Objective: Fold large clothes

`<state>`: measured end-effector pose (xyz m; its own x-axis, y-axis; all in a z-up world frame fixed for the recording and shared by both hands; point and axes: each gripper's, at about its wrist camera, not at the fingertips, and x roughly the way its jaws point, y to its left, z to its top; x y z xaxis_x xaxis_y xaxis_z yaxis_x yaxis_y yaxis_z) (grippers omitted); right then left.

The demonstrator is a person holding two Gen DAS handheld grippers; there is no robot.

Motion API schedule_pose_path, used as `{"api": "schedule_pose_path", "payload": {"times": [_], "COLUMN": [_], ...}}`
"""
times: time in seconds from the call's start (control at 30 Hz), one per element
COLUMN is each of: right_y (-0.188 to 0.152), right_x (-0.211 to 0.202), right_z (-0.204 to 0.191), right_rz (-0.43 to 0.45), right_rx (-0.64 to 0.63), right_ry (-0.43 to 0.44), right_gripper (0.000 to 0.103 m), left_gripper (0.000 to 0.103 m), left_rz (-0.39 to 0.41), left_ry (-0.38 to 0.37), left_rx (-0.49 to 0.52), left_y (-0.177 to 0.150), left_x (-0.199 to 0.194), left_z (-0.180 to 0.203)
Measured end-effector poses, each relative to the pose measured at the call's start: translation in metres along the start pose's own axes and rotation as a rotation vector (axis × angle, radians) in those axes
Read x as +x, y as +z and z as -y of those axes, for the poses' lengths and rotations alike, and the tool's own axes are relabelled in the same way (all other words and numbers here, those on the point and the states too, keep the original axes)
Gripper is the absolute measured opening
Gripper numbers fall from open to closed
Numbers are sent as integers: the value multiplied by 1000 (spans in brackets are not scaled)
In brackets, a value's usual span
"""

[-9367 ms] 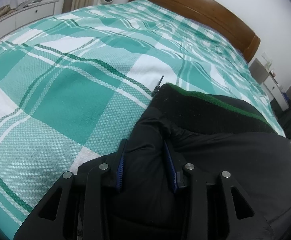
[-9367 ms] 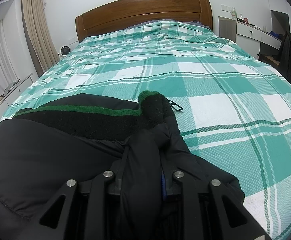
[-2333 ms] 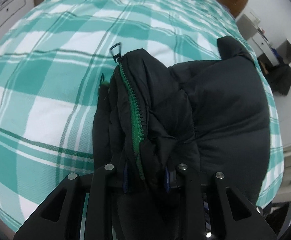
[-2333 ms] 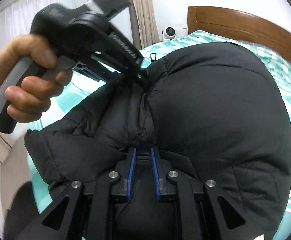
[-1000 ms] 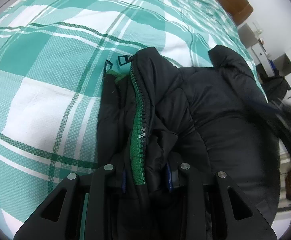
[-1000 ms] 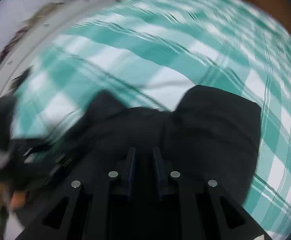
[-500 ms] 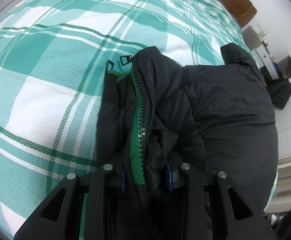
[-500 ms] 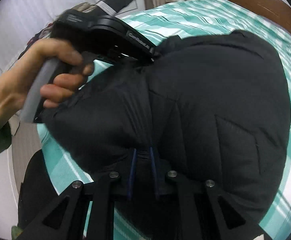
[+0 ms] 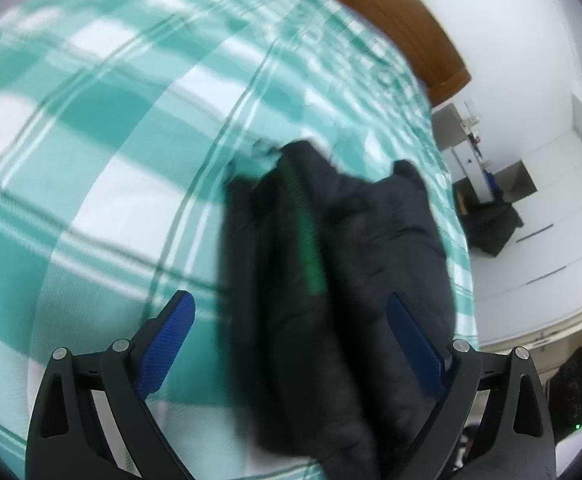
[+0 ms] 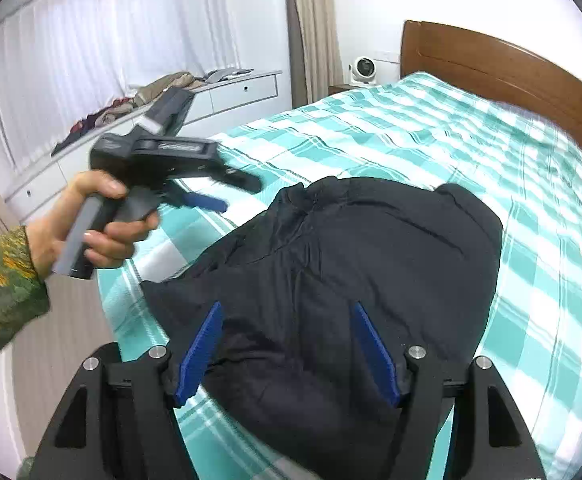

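A black puffer jacket [image 10: 371,264] with a green zipper [image 9: 307,236] lies folded in a bundle on the green-and-white plaid bed [image 10: 411,136]. It also shows in the left wrist view [image 9: 331,280], blurred. My left gripper [image 9: 291,316] is open and empty, lifted above the jacket's zipper edge. It also shows in the right wrist view [image 10: 227,192], held by a hand left of the jacket. My right gripper [image 10: 287,320] is open and empty, just above the jacket's near end.
A wooden headboard [image 10: 511,68] stands at the far end of the bed. A white drawer unit [image 10: 171,108] with piled clothes runs along the curtained window on the left. A small fan [image 10: 365,68] sits beside the headboard. A dark chair [image 9: 491,216] stands past the bed's right side.
Both grippers have opened and let go of the jacket. Both have pulled back and up from it. The jacket now rests on the bed by itself.
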<state>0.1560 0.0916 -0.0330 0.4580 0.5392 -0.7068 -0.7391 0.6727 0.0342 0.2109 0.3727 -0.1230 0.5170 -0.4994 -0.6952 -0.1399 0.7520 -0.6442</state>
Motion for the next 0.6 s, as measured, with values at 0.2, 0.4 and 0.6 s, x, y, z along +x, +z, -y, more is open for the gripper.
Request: {"api": "schedule_pose_path", "payload": {"times": [0.2,0.4,0.6], "right_y": [-15,-13,-10], "right_x": [35,58,70], "right_z": [-7,1,1], "right_rz": [-82,-144,-170], "right_rx": [-8,-43,-28], "right_ry": [24,7,-2], "right_gripper": [50,51,51], "left_gripper": [97,100,100], "left_rz": [-56,-54,26], "left_ry": [-225,-409,-576], "left_rx": [-158,-151,-178], "left_y": [-16,-10,-17], "left_x": [38,61,52], "left_z": [-38,-31,-47]}}
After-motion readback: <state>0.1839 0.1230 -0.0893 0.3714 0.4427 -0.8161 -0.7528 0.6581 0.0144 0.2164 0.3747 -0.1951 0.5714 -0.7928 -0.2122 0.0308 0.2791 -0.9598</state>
